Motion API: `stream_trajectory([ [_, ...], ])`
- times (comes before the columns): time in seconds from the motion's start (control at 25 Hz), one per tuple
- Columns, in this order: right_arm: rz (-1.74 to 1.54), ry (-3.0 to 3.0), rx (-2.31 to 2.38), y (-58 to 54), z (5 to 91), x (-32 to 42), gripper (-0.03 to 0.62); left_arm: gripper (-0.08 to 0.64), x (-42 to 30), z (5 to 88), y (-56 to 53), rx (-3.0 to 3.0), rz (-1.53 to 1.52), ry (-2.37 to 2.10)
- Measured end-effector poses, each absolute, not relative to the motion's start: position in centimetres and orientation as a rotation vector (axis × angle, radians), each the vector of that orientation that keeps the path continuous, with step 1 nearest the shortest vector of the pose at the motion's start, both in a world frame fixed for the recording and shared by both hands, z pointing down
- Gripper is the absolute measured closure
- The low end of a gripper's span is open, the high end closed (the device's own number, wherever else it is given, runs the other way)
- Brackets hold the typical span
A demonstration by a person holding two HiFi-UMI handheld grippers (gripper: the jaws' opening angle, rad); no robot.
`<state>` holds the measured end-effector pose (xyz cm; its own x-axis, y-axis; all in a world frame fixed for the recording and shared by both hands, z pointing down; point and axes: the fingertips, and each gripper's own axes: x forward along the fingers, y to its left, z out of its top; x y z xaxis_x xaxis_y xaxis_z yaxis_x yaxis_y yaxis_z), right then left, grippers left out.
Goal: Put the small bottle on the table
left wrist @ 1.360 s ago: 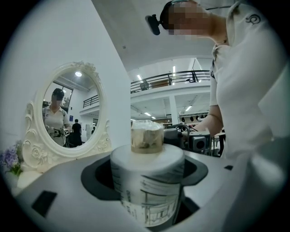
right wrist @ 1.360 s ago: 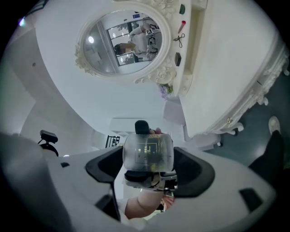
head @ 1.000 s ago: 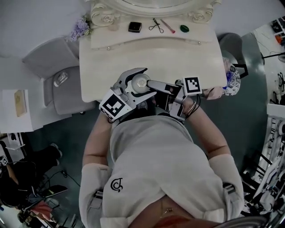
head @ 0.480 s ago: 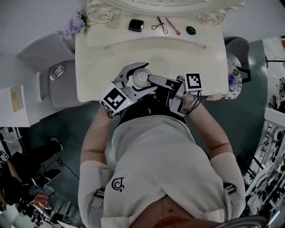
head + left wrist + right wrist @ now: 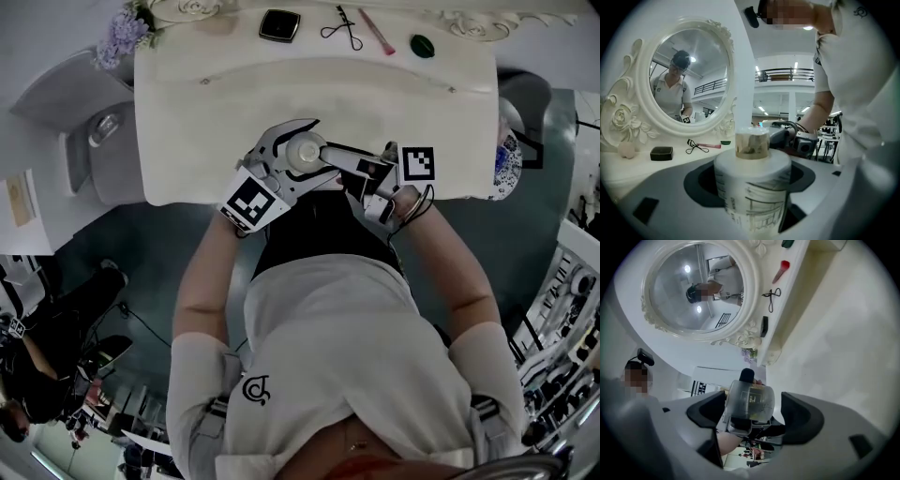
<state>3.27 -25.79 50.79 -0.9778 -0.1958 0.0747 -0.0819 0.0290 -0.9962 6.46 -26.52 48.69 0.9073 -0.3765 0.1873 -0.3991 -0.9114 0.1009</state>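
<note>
Over the near edge of the cream dressing table [image 5: 234, 112], the left gripper [image 5: 300, 150] clamps a white bottle [image 5: 752, 187], while the right gripper [image 5: 345, 165] gapes beside it, with the mirror [image 5: 689, 79] beyond both and the grey floor [image 5: 141, 272] below.

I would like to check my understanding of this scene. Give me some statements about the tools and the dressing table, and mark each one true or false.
1. The left tool grips a white bottle with a printed label. True.
2. The mirror has a black square frame. False: its frame is white, rounded and ornate.
3. The eyelash curler lies between the black compact and the pink stick. True.
4. In the head view, the green object is at the left end of that row. False: it is at the right end, beyond the pink stick.
</note>
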Motion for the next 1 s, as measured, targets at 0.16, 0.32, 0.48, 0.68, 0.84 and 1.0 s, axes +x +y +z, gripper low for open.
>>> stream_trajectory([
  [0.16, -2.123, 2.268, -0.360, -26.7, 53.7, 4.4, 0.257, 0.209, 7.3, 52.6, -27.3, 2.934, 0.345, -0.577],
  [0.32, -2.137, 2.300, -0.414, -27.4, 55.5, 5.0, 0.370, 0.209, 7.9, 56.1, -27.8, 2.905, 0.414, -0.560],
  [0.48, -2.181, 2.252, -0.463, -28.1, 56.9, 6.2, 0.434, 0.209, 8.9, 58.1, -28.7, 2.899, 0.449, -0.560],
  [0.68, -2.157, 2.266, -0.480, -28.8, 58.0, 7.0, 0.460, 0.209, 9.9, 59.7, -29.2, 2.923, 0.511, -0.481],
  [0.84, -2.131, 2.266, -0.507, -29.4, 58.3, 7.4, 0.460, 0.209, 10.3, 60.1, -29.7, 2.911, 0.543, -0.459],
  [1.0, -2.147, 2.245, -0.513, -29.6, 58.7, 7.6, 0.454, 0.209, 10.5, 60.5, -29.8, 2.896, 0.588, -0.456],
])
